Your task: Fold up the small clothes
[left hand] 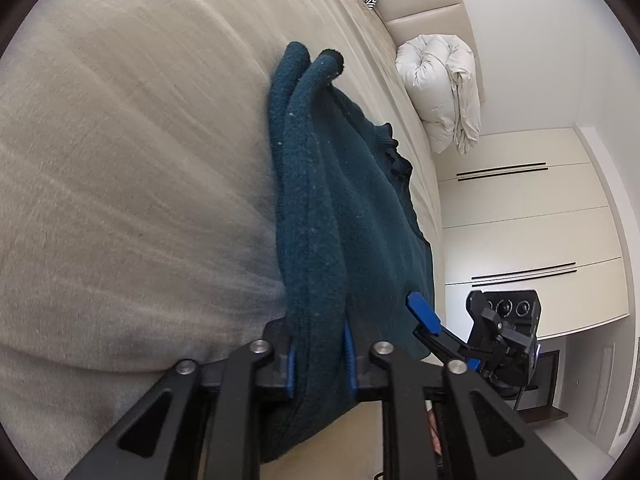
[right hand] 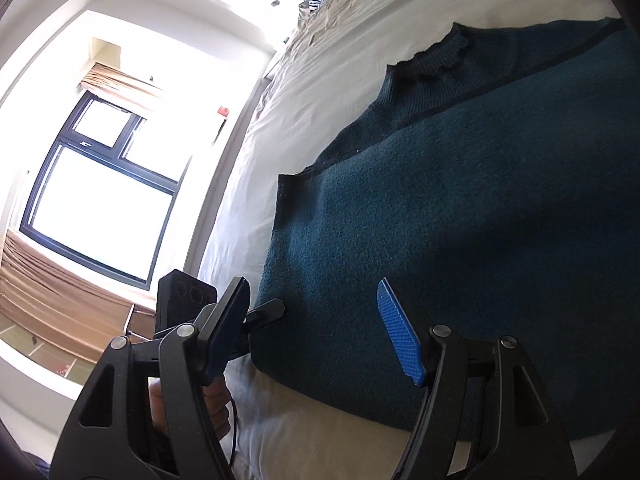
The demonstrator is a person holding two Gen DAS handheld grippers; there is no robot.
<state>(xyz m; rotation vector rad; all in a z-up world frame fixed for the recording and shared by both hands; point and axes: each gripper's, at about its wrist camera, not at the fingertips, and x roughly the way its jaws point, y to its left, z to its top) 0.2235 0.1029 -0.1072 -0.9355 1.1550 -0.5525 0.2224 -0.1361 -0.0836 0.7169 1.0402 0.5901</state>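
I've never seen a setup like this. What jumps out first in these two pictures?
A dark teal sweater spread on a beige bed fills both views. In the left wrist view, the left gripper pinches a bunched edge of it between blue-padded fingers. In the right wrist view, the right gripper hangs open over the sweater's near edge, with a bright window beyond on the left.

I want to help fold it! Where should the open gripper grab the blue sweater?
Probably the sweater's near bottom edge, coming in low from the bed's front side. That hem lies flat along the bed edge, right before the open right gripper. The left gripper already pinches the other side.
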